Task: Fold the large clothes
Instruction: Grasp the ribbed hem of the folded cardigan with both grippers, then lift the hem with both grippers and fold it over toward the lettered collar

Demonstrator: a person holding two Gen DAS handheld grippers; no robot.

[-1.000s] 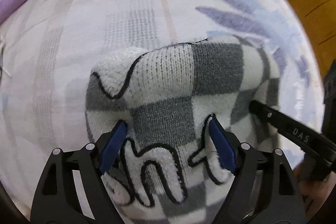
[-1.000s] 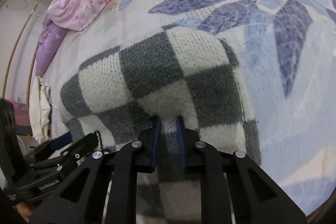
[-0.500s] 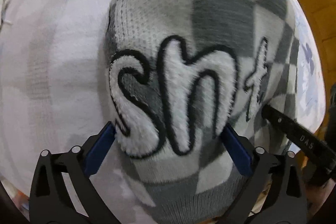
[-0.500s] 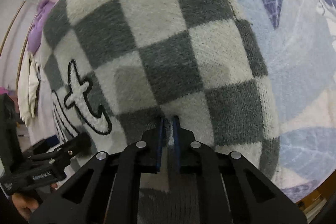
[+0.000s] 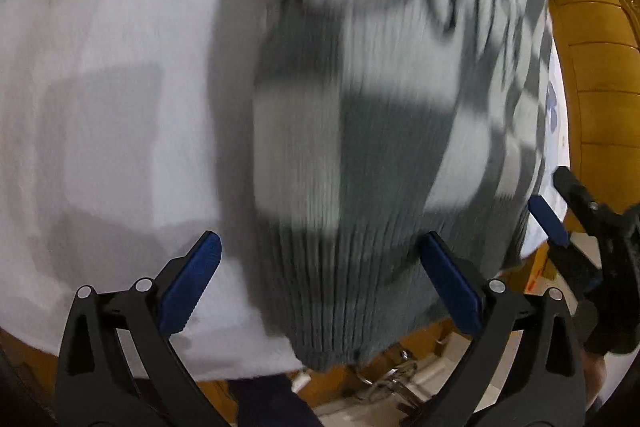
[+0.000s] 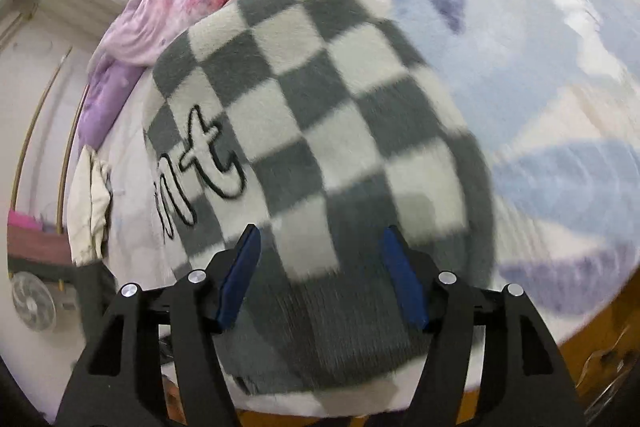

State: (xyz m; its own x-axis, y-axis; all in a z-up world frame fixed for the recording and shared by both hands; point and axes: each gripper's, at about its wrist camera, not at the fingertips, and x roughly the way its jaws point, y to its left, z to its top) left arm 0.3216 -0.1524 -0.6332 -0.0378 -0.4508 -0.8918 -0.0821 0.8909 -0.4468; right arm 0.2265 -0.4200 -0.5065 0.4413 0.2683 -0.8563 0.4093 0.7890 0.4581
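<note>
Both hand-held grippers stand spread wide, holding nothing: the left hand-held gripper (image 5: 320,283) and the right hand-held gripper (image 6: 322,277) hover over the ribbed hem of the checked sweater (image 6: 320,115), which lies flat on the bed (image 6: 560,107), hem at its edge.

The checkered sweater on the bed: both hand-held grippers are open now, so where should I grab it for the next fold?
Take the checkered sweater by its ribbed hem, the edge nearest you, which reaches the bed's edge. Come in low from the near side with the left hand-held gripper and right hand-held gripper, one toward each hem corner. The hem looks firm and exposed, so it should pinch cleanly.
</note>
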